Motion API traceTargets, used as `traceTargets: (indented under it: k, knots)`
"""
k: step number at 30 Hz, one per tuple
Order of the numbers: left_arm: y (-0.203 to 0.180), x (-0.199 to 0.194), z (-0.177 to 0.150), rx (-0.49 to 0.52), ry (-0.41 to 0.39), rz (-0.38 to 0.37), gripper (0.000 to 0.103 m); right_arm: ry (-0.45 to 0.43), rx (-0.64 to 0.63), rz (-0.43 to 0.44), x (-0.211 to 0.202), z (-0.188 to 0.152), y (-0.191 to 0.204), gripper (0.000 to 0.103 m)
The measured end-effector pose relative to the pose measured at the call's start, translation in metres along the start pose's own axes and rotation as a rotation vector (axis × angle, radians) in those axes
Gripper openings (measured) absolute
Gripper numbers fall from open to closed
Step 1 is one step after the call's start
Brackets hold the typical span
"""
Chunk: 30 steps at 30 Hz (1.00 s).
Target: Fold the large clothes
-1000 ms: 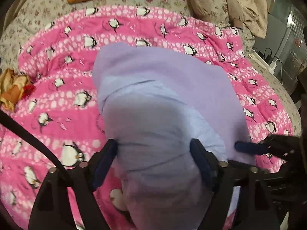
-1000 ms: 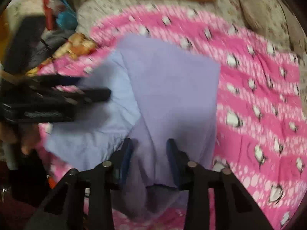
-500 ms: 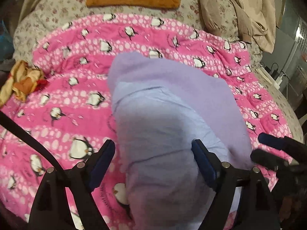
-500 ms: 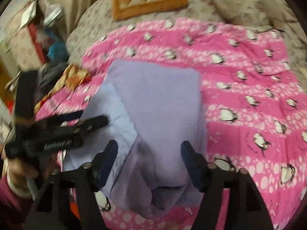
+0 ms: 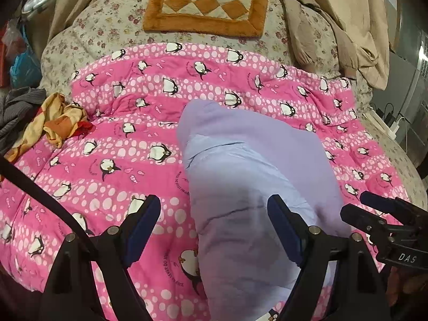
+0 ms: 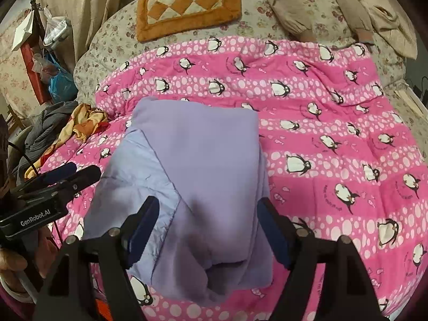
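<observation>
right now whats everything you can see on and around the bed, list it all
lavender garment: 1, pale purple, folded, lying on the pink quilt
pink quilt: 1, pink with penguins, spread over the bed
floral bedspread: 1, cream with small flowers, under the quilt
checkered cushion: 1, orange and cream, far end of bed
beige clothes: pile, tan, far right corner
orange-yellow cloth: 1, crumpled, quilt's left edge
grey garment: 1, beside it
left claw: open, above the garment
right claw: open, above the garment
</observation>
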State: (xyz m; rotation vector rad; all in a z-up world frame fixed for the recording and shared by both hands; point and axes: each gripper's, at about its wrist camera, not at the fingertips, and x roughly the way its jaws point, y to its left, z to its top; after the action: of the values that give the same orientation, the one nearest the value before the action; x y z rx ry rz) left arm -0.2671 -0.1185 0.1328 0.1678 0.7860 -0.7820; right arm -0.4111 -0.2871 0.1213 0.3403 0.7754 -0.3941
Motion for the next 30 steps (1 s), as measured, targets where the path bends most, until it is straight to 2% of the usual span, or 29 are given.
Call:
traceTargets:
  k: [12,23,30]
  knots:
    - [-0.005,-0.003,-0.003,0.021,-0.017,0.058,0.055,-0.017,0.017,-0.028,0.004,0.0,-0.002,0.085]
    - [-0.001,0.002,0.0,0.006,-0.022,0.068,0.053,0.008,0.009,-0.039,0.012,0.003,-0.003,0.086]
    - [-0.008,0.004,0.005,0.015,-0.024,0.087,0.053,-0.039,-0.007,-0.056,0.004,0.008,-0.003,0.088]
